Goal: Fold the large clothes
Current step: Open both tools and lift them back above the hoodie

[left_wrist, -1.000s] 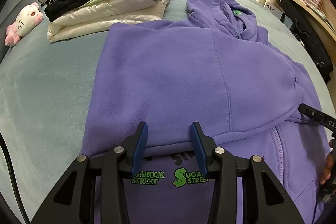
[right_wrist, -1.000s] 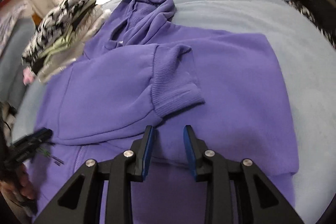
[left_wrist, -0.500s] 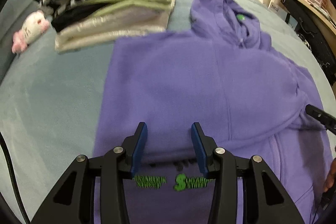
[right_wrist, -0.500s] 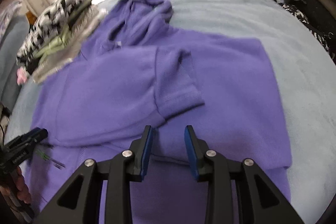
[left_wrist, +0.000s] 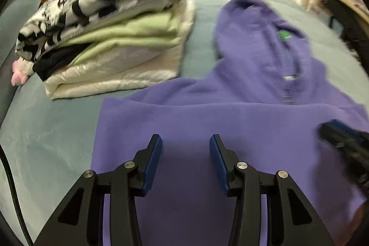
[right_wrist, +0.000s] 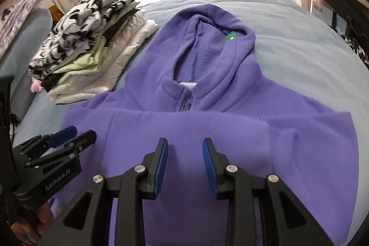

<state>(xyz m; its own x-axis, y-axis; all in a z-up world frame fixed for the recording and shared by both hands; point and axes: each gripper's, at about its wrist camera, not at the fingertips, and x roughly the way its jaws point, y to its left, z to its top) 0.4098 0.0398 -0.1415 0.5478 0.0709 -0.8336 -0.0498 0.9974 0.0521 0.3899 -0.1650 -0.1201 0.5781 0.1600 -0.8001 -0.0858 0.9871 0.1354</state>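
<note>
A: Where is the hoodie lying, and how far along is the folding?

B: It is lying flat on the bed, front up, hood pointing toward the window. The bottom part is sitting folded up over the chest, its edge running straight across just below the zip. Judging by that, the first fold is done; the hood, and probably a final halving, are still waiting.

A: And the tongs?

B: The left gripper is opening, its blue pads hovering over the cloth with nothing between them. The right gripper is standing released too, jaws apart above the folded edge, gripping nothing.

A: What is the material looking like?

B: Thick purple fleece, matte and soft, with a fuzzy hood lining and a small green label. It is holding broad, rounded folds rather than sharp creases.

A: And beside it?

B: A stack of folded clothes is sitting near the left shoulder: glossy cream at the bottom, pale green above, black-and-white print on top.
</note>
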